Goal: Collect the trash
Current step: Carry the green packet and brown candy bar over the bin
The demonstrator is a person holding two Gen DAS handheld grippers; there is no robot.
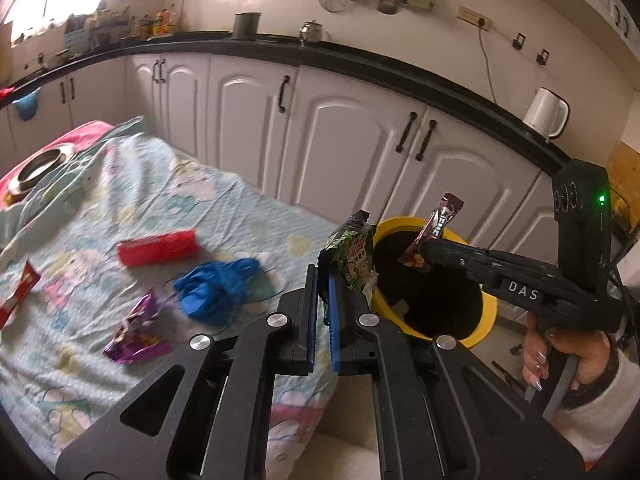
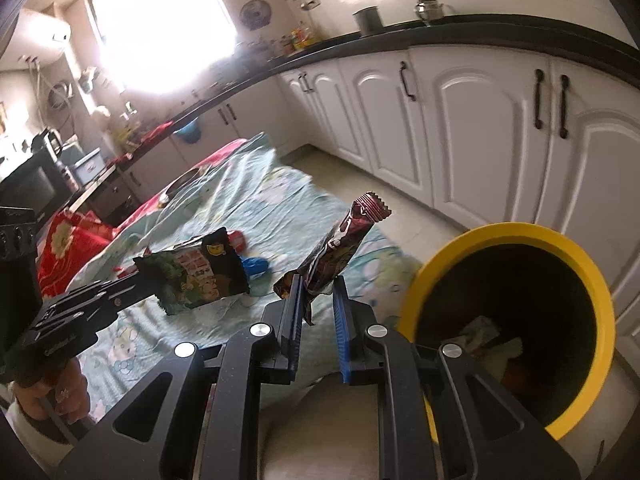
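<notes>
From the left wrist view, the left gripper [image 1: 325, 300] has its jaws clamped on one green snack packet [image 1: 350, 254], crumpled and printed with cartoon art, standing up between the blue pads just beside the bin. One yellow-rimmed bin [image 1: 486, 308] sits off the near right corner of the bed, its inside dark, with a few scraps low in it. Over its mouth the right gripper [image 1: 430, 250] pinches one dark maroon bar wrapper [image 1: 436, 228], which tilts upward, its crimped top end free. The person's right hand [image 1: 560, 354] grips the handle. On the patterned bedsheet [image 1: 192, 208], four loose pieces lie: one red tube wrapper [image 1: 157, 249] mid-sheet, one blue glove bundle [image 1: 218, 290] just beside it toward the near edge, one purple foil wrapper [image 1: 136, 336] nearer the near edge, and one red-and-white packet [image 1: 16, 298] at the left edge. One metal bowl [image 1: 40, 170] rests at the far left corner.

From the right wrist view, the right gripper [image 2: 316, 300] shows its jaws slightly apart around the maroon wrapper [image 2: 344, 244], which leans against the left pad; whether the right pad touches it cannot be told. The bin [image 2: 596, 300] gapes to the right, with pale scraps at the bottom. On the left, the left gripper [image 2: 146, 286] holds the green packet [image 2: 200, 276] out flat over the sheet [image 2: 276, 216].
</notes>
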